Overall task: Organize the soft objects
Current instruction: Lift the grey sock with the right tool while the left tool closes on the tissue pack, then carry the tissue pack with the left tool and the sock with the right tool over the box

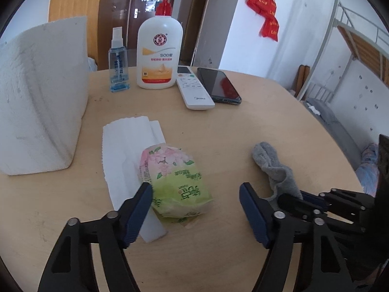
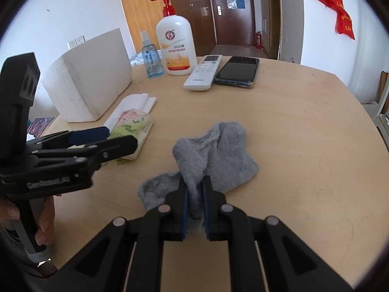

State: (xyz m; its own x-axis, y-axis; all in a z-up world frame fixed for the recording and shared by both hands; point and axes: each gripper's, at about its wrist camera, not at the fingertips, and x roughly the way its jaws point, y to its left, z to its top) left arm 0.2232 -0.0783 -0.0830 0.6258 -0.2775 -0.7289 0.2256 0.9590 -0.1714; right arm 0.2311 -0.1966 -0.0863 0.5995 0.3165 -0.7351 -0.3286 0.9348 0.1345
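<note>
The right gripper (image 2: 194, 194) is pinching the crumpled grey knitted sock (image 2: 218, 153) while the left gripper (image 1: 194, 206) is hovering wide-jawed around the green floral tissue pack (image 1: 175, 182).

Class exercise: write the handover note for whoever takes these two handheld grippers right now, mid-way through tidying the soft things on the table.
Right gripper: shut on the grey sock, which still rests on the table.
Left gripper: open, its jaws either side of the tissue pack, not pressing it.
The pack lies on the folded paper towel, beside the white foam box.
Done: sock gripped. Left: grip the pack and put the soft things away, presumably in the box.
</note>
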